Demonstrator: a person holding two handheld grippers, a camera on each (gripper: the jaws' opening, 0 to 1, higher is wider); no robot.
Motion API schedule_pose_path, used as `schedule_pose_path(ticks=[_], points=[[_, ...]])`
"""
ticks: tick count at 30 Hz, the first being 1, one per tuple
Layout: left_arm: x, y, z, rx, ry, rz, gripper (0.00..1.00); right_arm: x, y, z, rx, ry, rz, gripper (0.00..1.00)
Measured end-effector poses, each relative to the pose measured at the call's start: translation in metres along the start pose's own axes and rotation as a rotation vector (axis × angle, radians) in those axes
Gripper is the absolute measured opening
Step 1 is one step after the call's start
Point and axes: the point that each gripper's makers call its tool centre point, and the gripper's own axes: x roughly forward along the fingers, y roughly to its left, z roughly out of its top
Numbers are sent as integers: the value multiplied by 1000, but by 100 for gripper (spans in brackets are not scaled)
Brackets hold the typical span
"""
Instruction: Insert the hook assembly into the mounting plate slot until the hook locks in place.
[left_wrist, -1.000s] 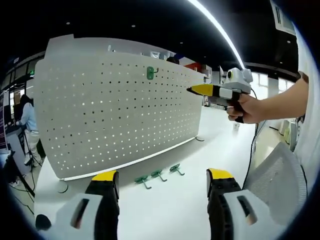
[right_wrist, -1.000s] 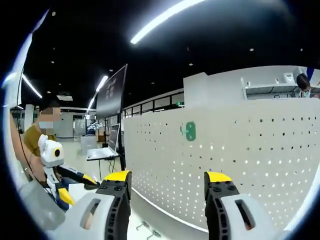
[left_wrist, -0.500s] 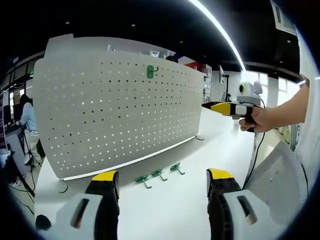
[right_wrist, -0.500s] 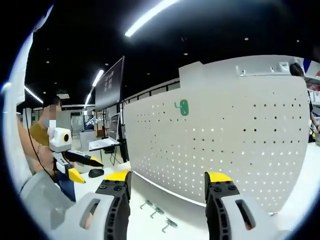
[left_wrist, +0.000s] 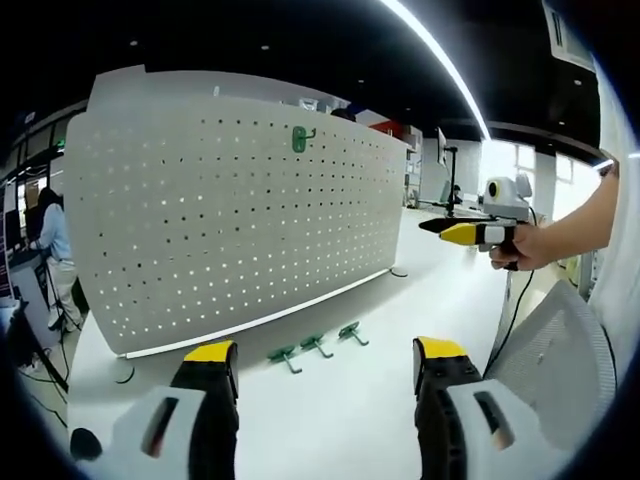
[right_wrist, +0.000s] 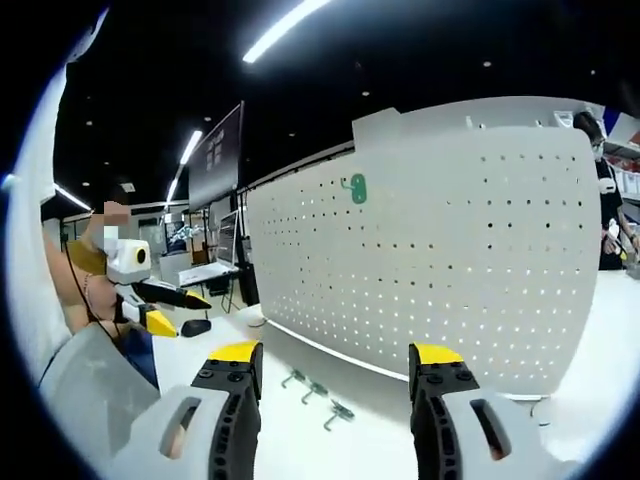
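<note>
Left gripper view shows me the pegboard (left_wrist: 235, 210) standing upright on the white table (left_wrist: 340, 420), with one green hook (left_wrist: 299, 140) already seated high in its holes. Three more hooks (left_wrist: 317, 348) lie loose in a row on the table just in front of the board's foot, well apart from either tool.

My left gripper (left_wrist: 325, 375) has its jaws spread wide with nothing between them. In the same view the right gripper (left_wrist: 447, 230) hangs off to the side in the person's hand (left_wrist: 520, 248); its yellow jaws look drawn together there, yet the right gripper view shows its own jaws (right_wrist: 335, 375) wide apart and empty, and I trust that one.

As I read it, one hook is done and three are left; no pick has started on any of them. The right gripper view confirms the same count: mounted hook (right_wrist: 356, 189) up top, loose ones (right_wrist: 315, 392) below.

No containers are here: the hooks lie bare on the table.
</note>
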Motion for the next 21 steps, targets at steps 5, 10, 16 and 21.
schedule_pose_path(ticks=[5,10,16,21], points=[[2,0,-1,-2,4,-3,73,-5,0,-13,15,31,4,58],[3,2,-5,-7,12,-4,73,-9,-1,-23,26,62,2,58],[4,8,-7,-19,16,3,73,-13,-2,-37,46,103,2,58],[6,9,-8,-17,24,0,73,-16,0,-45,53,127,2,58]])
